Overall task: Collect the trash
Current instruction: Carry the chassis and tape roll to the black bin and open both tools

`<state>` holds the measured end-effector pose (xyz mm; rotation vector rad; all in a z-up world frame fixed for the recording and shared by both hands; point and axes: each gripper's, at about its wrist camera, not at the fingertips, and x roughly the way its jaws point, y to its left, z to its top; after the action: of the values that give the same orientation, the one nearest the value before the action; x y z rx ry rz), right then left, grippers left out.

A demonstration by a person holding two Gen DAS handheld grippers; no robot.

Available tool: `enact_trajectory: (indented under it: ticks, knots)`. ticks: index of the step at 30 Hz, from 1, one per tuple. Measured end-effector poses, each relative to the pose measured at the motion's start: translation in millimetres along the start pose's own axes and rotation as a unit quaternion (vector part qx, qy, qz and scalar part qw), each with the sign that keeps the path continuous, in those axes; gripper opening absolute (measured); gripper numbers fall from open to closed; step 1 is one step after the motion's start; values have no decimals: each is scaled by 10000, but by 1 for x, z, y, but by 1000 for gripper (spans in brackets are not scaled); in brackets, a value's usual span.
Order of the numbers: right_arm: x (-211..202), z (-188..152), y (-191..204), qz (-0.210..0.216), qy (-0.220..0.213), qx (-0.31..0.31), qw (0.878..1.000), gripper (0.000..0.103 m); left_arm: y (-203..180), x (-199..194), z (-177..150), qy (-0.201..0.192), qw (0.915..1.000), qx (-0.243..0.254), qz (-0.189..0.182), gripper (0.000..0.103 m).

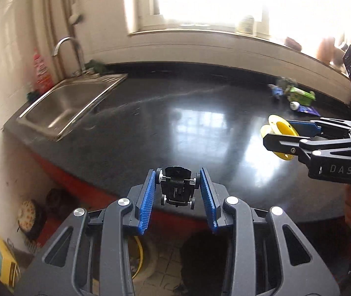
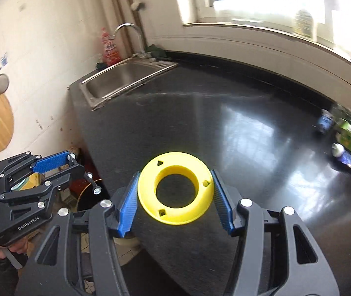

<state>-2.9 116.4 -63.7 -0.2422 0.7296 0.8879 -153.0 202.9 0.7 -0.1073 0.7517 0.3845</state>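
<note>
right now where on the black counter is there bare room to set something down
The broad glossy middle of the black stone counter is bare, bordered by the steel sink on one side and the back wall. Crowded: the far corner with the green carton, blue wrapper and small white cap.

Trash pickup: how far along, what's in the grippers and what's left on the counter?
Midway. No bin is clearly visible, so nothing can be confirmed as dropped. In hand: the left gripper is shut on a small black toy car, and the right gripper is shut on a yellow spool. Left: a green box, a purple tube and a blurred blue item lie on the black counter at far right.
</note>
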Motion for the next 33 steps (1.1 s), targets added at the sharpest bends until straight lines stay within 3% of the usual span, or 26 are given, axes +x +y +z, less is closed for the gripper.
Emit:
enact_trajectory:
  ticks: [5,9,12,20,30,31,32,33]
  knots:
    - [62,16,100,868,313,-759,9928,55,83,-10,-44,290,9953,-693,617,36]
    - [106,13,171,1396,662,-1269,9798,55,131,-1,-82,543,9885,-1156,810,36]
    - [135,4,211,1554,922,-1547,9713,55,155,15,-107,748,9842,-1354,866,36]
    - [207,-18,252,1490,1610,-1806,9588,55,191,60,-163,1129,9747,-1801,685,36]
    - [253,-30,260,1336,2044,-1863,9517,56,202,98,-186,1385,9686,-1984,564,37]
    - [255,-31,260,1351,2088,-1843,9509,62,203,99,-188,1403,9681,-1990,598,47]
    - [256,-31,259,1320,2100,-1817,9516,65,205,100,-189,1412,9677,-1990,635,65]
    - [256,-30,258,1317,2091,-1789,9523,68,207,99,-190,1388,9675,-2001,675,72]
